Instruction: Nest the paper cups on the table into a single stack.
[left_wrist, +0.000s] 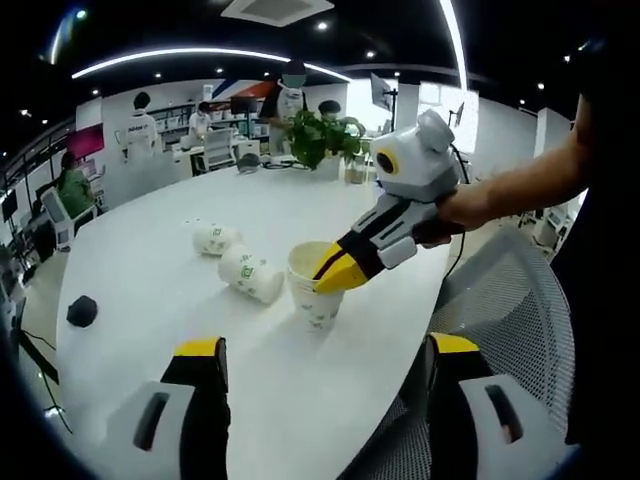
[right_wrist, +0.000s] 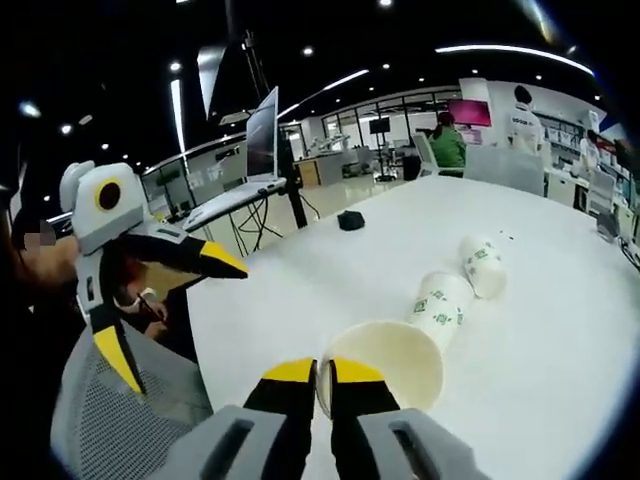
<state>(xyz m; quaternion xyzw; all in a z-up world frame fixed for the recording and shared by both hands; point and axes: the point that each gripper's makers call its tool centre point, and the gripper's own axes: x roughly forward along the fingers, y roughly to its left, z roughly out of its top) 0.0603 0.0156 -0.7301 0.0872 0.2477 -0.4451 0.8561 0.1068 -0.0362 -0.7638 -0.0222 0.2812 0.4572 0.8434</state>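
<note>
Right gripper (right_wrist: 324, 385), bottom centre of its view, is clenched on the rim of the upright cup (left_wrist: 314, 290), thin white paper with green print. Left gripper (left_wrist: 325, 370) hangs released, low in its frame. Beyond, up-left, two cups lie on their sides: nearer cup (left_wrist: 250, 273), far cup (left_wrist: 215, 239), on the smooth white table (left_wrist: 150, 300).
</note>
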